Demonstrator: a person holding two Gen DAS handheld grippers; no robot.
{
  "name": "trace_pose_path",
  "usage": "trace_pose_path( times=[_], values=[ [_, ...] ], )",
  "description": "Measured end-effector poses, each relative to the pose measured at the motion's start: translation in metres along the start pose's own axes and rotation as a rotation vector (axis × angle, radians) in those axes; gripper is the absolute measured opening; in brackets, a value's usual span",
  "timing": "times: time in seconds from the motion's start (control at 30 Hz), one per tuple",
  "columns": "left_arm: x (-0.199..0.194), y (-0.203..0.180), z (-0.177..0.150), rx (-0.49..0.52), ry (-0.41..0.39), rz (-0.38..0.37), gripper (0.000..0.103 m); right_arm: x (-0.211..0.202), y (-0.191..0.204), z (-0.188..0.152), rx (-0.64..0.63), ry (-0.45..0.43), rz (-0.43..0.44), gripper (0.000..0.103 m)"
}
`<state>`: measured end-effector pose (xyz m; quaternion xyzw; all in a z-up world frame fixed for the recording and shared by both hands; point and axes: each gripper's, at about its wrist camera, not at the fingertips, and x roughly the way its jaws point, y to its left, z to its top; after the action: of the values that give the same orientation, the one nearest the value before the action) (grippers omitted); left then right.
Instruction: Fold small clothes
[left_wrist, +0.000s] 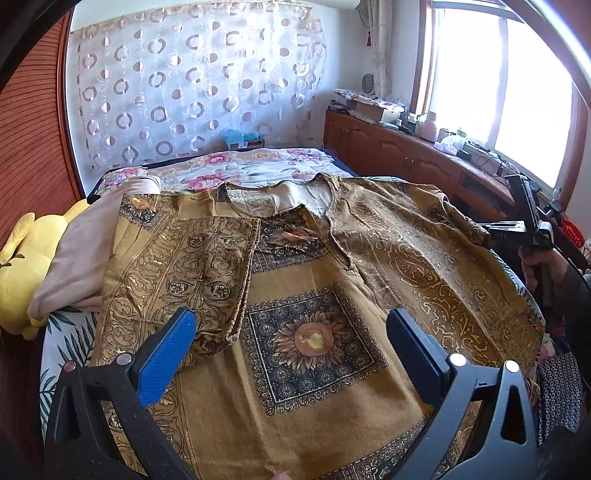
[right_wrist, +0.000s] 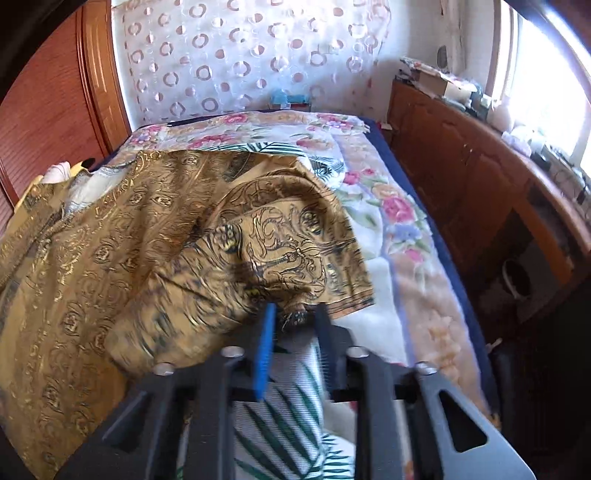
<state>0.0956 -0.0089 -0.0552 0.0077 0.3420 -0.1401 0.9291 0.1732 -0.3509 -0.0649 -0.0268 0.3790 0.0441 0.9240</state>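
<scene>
Now, with my right gripper (right_wrist: 293, 314) pinched shut on the cuff of the gold patterned shirt (left_wrist: 314, 288) lying spread on the bed (right_wrist: 384, 229), I carry that sleeve inward, low and flat, while my left gripper (left_wrist: 291, 328) hovers wide open, holding nothing.

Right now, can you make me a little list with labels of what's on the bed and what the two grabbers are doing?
Garment: golden patterned top, spread on the bed
Left sleeve: already folded over the front
Right sleeve: bunched up, its cuff pinched by a grabber
Left gripper: open, above the sunflower print, holding nothing
Right gripper: shut on the cuff
Beside the top: pink cloth and a yellow plush toy
Far end: floral blanket
</scene>
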Motion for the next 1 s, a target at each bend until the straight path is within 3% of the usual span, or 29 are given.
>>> trace_pose_path(
  times=[0.23,0.43,0.7,1.0],
  values=[
    [0.000,0.006,-0.004,-0.020,0.004,0.002,0.103,-0.022,0.008,0.006,-0.013,-0.099,0.036,0.007],
    [-0.004,0.008,-0.004,-0.028,-0.005,0.003,0.103,-0.050,0.061,0.019,-0.131,-0.186,0.102,0.007],
    [-0.008,0.013,-0.006,-0.038,-0.009,0.008,0.103,-0.052,0.132,0.010,-0.255,-0.176,0.206,0.007],
    [-0.008,0.016,-0.008,-0.053,-0.011,0.007,0.103,-0.048,0.146,0.021,-0.255,-0.188,0.261,0.007]
  ],
)
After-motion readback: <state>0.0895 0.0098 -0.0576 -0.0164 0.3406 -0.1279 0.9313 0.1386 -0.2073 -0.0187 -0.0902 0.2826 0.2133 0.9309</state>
